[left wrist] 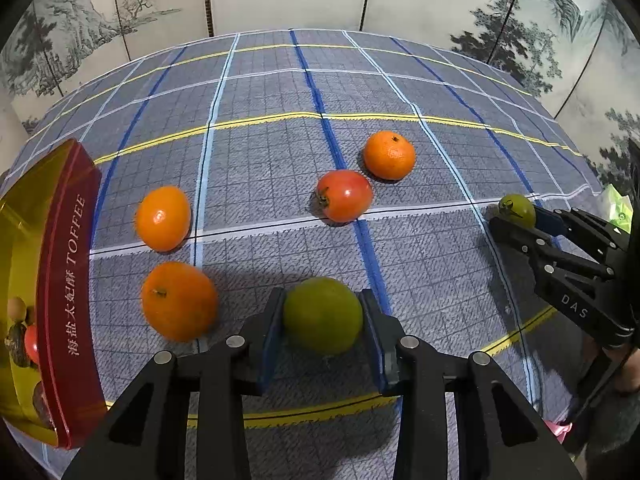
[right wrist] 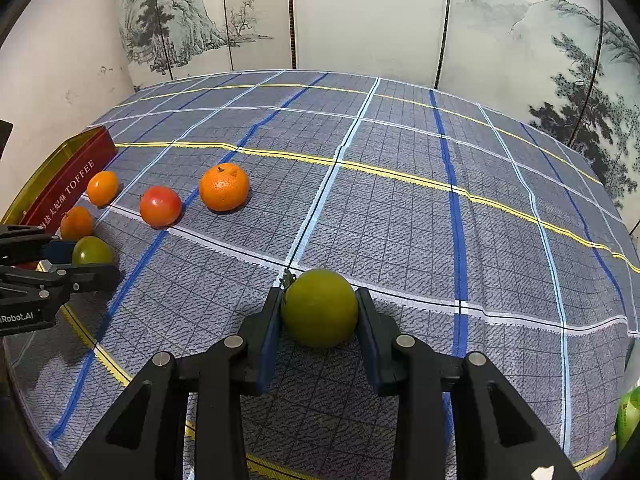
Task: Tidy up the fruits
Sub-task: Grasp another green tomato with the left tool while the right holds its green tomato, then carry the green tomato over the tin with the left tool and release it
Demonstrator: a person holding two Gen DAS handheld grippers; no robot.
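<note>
Both grippers loaded. Left gripper (left wrist: 323,316) has its pads pressed on both flanks of a green fruit (left wrist: 323,315) that sits low on the checked cloth (left wrist: 420,272). Right gripper (right wrist: 319,309) is clamped on a second green fruit with a stem (right wrist: 319,307), stem at its 10 o'clock.

Loose on the cloth, from the left wrist view: two oranges (left wrist: 163,218) (left wrist: 179,300) at 9 to 10 o'clock of the left gripper, just beside the toffee tin (left wrist: 68,280); a red tomato (left wrist: 345,195) at 12; a mandarin (left wrist: 389,155) just past it toward 1.

The tin is open at 9 o'clock and already holds some items. My read: it's the destination.

For the left lift:
- Go straight up first. The nearer orange is close at 9 o'clock; a sideways drag would knock it rolling.
- Grip looks centred on the widest part. Good, keep it there; don't squeeze harder, the skin could bruise.
- Clear the tin's red wall before swinging over; let go low inside.
- Run the arms one at a time at the tin.
</note>
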